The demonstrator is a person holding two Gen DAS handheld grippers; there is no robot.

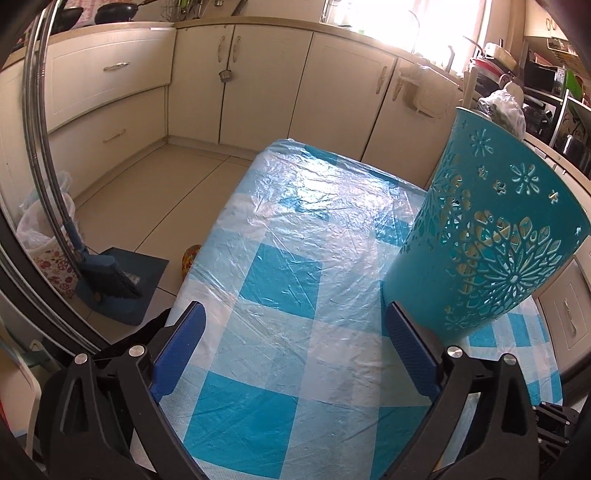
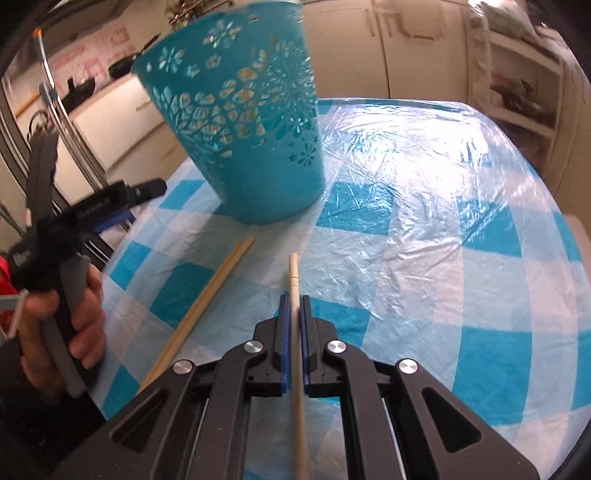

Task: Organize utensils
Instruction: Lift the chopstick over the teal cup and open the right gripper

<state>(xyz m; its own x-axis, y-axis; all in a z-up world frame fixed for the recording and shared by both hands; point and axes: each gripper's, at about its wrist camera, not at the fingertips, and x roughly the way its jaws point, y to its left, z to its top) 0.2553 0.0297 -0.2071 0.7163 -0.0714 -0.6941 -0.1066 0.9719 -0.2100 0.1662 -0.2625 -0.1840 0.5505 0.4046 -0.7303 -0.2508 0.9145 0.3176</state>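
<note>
One chopstick (image 2: 294,280) pinched in right gripper (image 2: 294,295) | two more (image 2: 207,295) on table (image 2: 443,206), right view only | left gripper (image 1: 295,317) spread beside teal holder (image 1: 491,236) | small print on left gripper, maybe unreadable

Daylight pours in from a window (image 1: 436,22) that's totally blown out, far ahead of the left hand-held gripper (image 1: 295,332). Glare streaks the plastic-covered bench (image 2: 424,177). Strong fisheye bending, dark corners, slight motion blur in the right view.
</note>
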